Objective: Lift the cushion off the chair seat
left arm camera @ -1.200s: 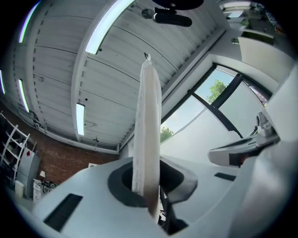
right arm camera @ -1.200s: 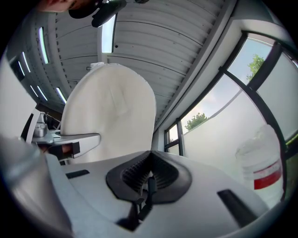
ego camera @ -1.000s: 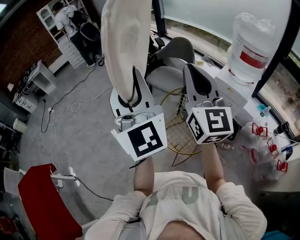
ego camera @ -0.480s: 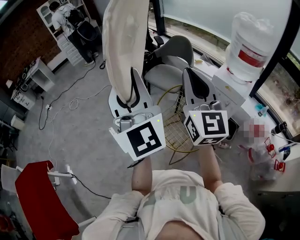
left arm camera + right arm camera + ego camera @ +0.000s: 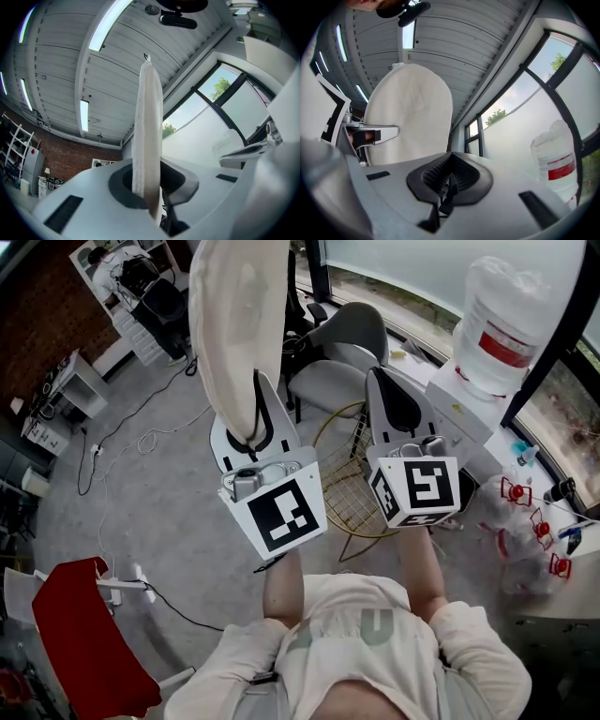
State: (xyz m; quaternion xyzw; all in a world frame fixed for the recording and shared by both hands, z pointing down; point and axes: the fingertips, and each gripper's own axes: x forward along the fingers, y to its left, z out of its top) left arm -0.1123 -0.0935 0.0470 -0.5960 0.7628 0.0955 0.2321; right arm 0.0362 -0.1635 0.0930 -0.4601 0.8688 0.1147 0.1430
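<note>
Up in the air, the cream cushion (image 5: pixel 234 324) stands on edge, well clear of the gold wire chair (image 5: pixel 349 507) that sits on the grey floor (image 5: pixel 159 493) below and between the two tools. The left gripper (image 5: pixel 255 423) has its jaws closed narrow on the cushion's lower edge; in the left gripper view the fabric rises straight up out of the dark pads toward the ceiling, seen edge-on as a thin pale strip. The right gripper (image 5: pixel 398 404) is just beside it, at about the same height and tilted upward too. Its ribbed jaws are pressed together with nothing between them, and it does not touch the cushion. From the right gripper view the cushion shows its broad rounded face, off to the left. Beyond the wire chair stands a grey office chair (image 5: pixel 347 343). A big water jug (image 5: pixel 502 324) with a red label sits by the window on the right, and a red chair (image 5: pixel 80 634) is at the lower left.
</note>
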